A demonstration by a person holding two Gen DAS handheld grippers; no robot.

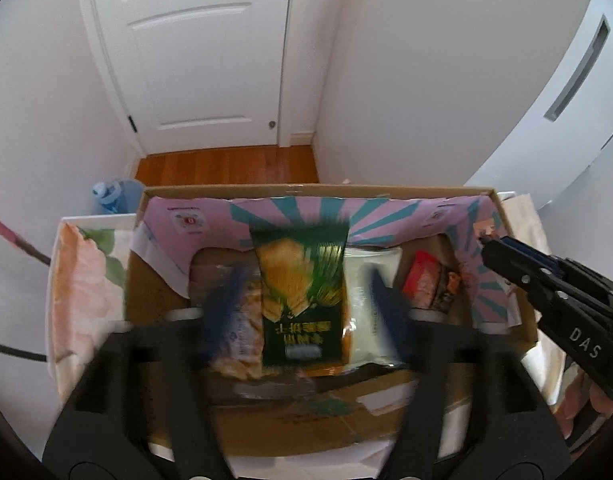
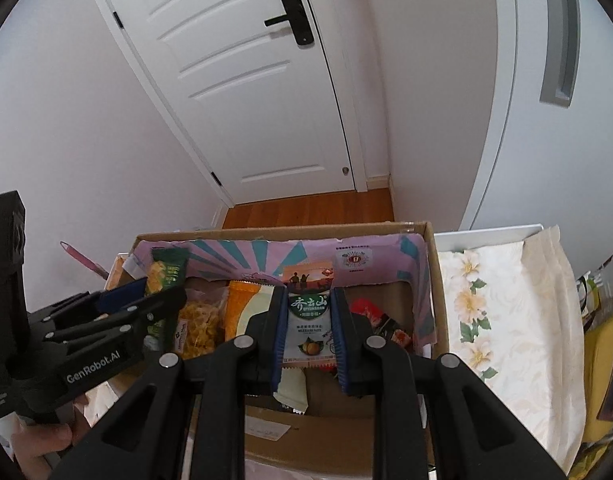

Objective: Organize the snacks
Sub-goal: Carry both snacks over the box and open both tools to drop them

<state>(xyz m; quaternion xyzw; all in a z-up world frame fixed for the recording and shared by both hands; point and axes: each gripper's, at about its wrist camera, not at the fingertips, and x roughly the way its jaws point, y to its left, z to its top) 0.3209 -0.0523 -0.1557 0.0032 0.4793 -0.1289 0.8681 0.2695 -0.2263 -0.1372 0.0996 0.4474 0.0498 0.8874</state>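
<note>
An open cardboard box point(image 1: 306, 190) lined with pink and teal paper holds several snack packets. My left gripper point(image 1: 304, 304) is open over the box, its blurred fingers wide apart on either side of a green chip packet point(image 1: 302, 280). That packet leans towards the back wall, untouched by the pads. My right gripper point(image 2: 308, 332) is shut on a white and green nut packet point(image 2: 308, 320) above the box's middle. In the left wrist view the right gripper point(image 1: 490, 244) reaches in by the box's right wall. A clear bag of yellow chips point(image 2: 198, 324) and a red packet point(image 1: 422, 280) lie inside.
The box point(image 2: 282, 230) stands on a floral tablecloth point(image 2: 506, 300) that runs on to its right. A blue water bottle point(image 1: 110, 196) sits behind the box's left corner. Beyond are a white door point(image 1: 194, 60) and wooden floor. A person's hand point(image 2: 42, 448) holds the left gripper.
</note>
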